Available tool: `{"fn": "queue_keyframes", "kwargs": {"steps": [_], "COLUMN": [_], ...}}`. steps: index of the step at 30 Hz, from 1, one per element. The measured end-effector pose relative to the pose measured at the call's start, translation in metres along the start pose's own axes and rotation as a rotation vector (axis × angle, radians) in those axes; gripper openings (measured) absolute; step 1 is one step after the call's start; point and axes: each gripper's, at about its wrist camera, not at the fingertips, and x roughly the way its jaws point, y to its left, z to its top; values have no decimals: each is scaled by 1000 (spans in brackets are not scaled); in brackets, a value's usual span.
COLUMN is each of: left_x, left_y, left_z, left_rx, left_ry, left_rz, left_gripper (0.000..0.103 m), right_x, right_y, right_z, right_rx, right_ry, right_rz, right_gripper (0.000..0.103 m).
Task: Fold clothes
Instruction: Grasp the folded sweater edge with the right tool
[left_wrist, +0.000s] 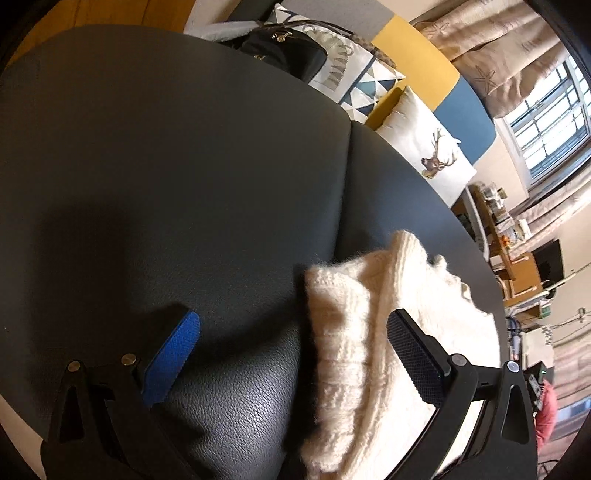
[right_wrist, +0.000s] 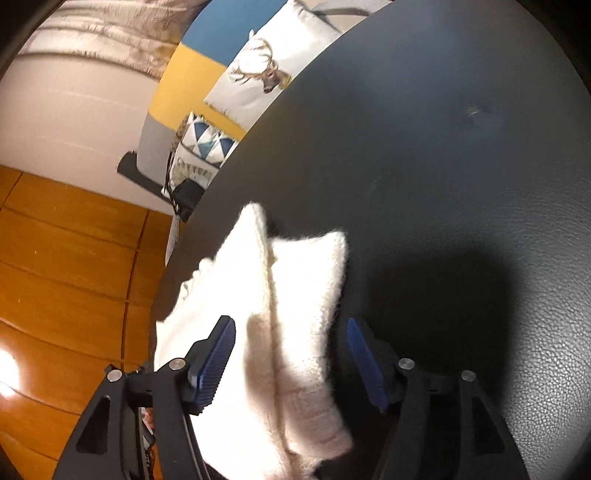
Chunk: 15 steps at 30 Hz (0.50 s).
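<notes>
A deer-print pillow (left_wrist: 428, 151) and a triangle-patterned cushion (left_wrist: 373, 83) lie beside a black bag (left_wrist: 275, 50); wooden floor (right_wrist: 66, 266) below.

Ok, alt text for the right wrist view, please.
A cream knitted garment, partly folded, lies on a black leather-look surface between the open fingers of the right gripper. Behind are a deer-print cushion, a triangle-patterned cushion and an orange wooden floor.

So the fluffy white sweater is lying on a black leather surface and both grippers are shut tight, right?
Not quite. The white knit sweater does lie on the black leather surface, but the left gripper and right gripper are both open, as each wrist view shows.
</notes>
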Motion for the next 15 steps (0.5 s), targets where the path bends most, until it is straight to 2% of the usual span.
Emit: {"fn": "queue_keyframes", "kwargs": {"steps": [5, 11, 15], "left_x": [-2, 3, 13], "left_y": [4, 1, -8], "left_z": [3, 4, 5], "left_rx": [-7, -29, -22], "left_ry": [42, 122, 142], "left_rz": [-44, -218, -285], "left_gripper": [103, 103, 103], "right_x": [7, 15, 19], "right_y": [2, 5, 6], "right_z": [2, 5, 5], "right_rx": [-1, -1, 0], "right_ry": [20, 43, 48], "right_rz": [17, 38, 43], "right_gripper": [66, 67, 67]}}
